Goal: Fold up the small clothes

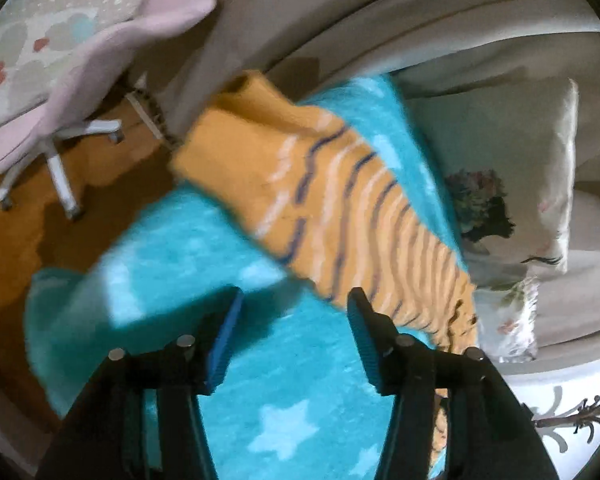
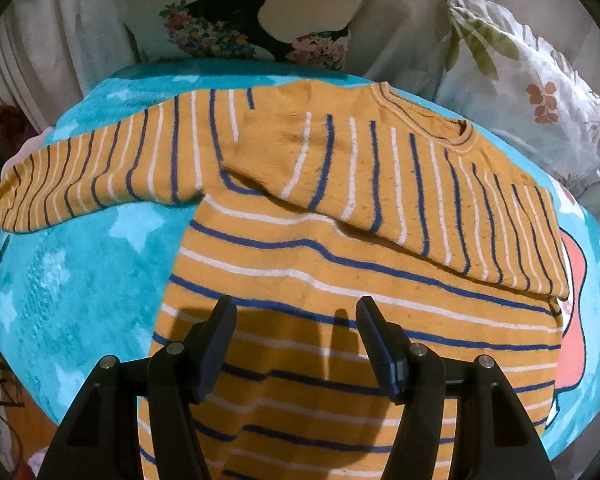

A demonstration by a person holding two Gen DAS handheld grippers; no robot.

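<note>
A turquoise star blanket (image 2: 72, 272) covers the bed. The orange striped sweater (image 2: 340, 264) fills the frame's centre, its body under the right gripper (image 2: 296, 312), whose jaws are spread and empty. The left gripper (image 1: 296, 304), jaws likewise apart, has a sleeve to its upper right.

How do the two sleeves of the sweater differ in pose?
The far sleeve lies stretched out sideways onto the blanket; the near sleeve is folded across the body of the sweater. The far sleeve's cuff reaches past the blanket's edge; the near sleeve's cuff stays by the sweater's side. Both are orange with blue and white stripes.
</note>
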